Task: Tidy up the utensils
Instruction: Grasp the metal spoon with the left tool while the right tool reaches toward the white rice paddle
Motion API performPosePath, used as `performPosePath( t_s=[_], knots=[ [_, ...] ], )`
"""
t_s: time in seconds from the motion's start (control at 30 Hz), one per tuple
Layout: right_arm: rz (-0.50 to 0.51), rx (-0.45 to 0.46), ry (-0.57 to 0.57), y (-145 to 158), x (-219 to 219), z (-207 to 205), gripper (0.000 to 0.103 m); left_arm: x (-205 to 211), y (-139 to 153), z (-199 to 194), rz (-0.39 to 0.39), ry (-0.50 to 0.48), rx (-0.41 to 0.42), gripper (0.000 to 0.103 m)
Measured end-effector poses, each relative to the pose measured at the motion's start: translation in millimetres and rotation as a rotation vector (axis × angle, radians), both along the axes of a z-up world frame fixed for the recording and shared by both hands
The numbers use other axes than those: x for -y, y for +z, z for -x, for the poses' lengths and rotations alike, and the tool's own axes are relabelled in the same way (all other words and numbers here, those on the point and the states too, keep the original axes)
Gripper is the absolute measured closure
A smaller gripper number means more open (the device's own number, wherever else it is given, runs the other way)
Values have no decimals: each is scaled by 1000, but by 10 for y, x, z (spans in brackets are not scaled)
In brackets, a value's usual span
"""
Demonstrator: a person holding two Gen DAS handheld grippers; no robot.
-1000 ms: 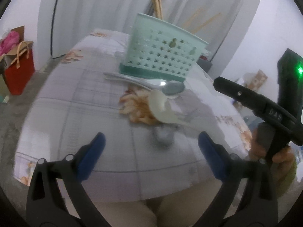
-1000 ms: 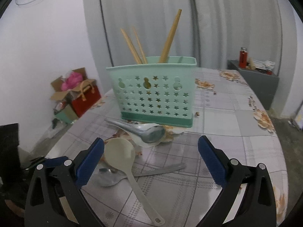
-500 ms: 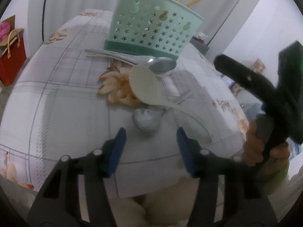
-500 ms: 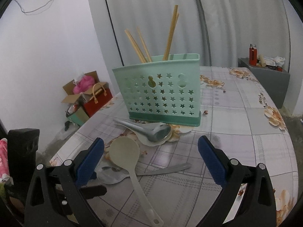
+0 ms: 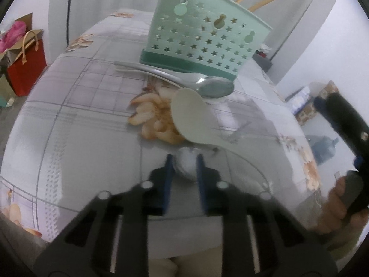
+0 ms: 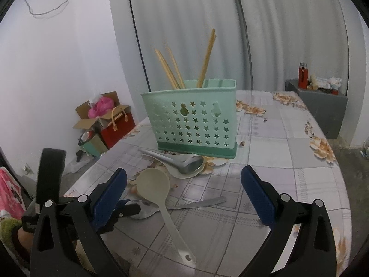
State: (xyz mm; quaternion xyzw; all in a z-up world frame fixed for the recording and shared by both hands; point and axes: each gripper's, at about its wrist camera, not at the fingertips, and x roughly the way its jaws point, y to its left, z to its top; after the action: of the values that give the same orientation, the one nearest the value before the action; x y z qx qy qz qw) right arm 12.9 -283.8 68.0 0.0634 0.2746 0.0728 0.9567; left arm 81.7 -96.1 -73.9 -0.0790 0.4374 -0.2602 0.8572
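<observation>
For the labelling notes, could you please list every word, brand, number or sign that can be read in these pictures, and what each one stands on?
No text can be read in either view.
Pink packet at the left edge: dark marks, too blurred to read.
Red bottle on the grey cabinet: too small to tell any label.
Green utensil holder: only star and gourd-shaped cut-outs, no lettering.
Right gripper, as the left wrist camera sees it: blurred, no marking legible.

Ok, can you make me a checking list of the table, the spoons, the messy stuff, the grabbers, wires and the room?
Surface: table under checked floral cloth.
Job's things: green holder with chopsticks; cream spoon, metal ladle and small metal spoon lying loose.
Clutter: nothing seen on the table.
Grippers: left gripper has just been closing, jaws around the small metal spoon's bowl; right gripper open, empty.
Cables: wire on wall.
Surroundings: red bag, boxes, curtain.
</observation>
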Motion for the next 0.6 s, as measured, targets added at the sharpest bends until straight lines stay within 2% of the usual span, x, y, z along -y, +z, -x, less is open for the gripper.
performPosePath(
  t_s=[0.1, 0.37, 0.43, 0.6],
  knots=[
    [14, 4, -1, 46, -24, 38, 7, -3, -11, -1, 5, 1, 0, 94],
    [42, -20, 46, 111, -120, -21, 7, -206, 1, 13, 32, 15, 5, 98],
    [44, -52, 85, 90, -172, -97, 7, -268, 13, 4, 28, 27, 7, 98],
    [23, -198, 174, -63, -308, -417, 10, -502, 26, 7, -4, 52, 27, 98]
  ],
)
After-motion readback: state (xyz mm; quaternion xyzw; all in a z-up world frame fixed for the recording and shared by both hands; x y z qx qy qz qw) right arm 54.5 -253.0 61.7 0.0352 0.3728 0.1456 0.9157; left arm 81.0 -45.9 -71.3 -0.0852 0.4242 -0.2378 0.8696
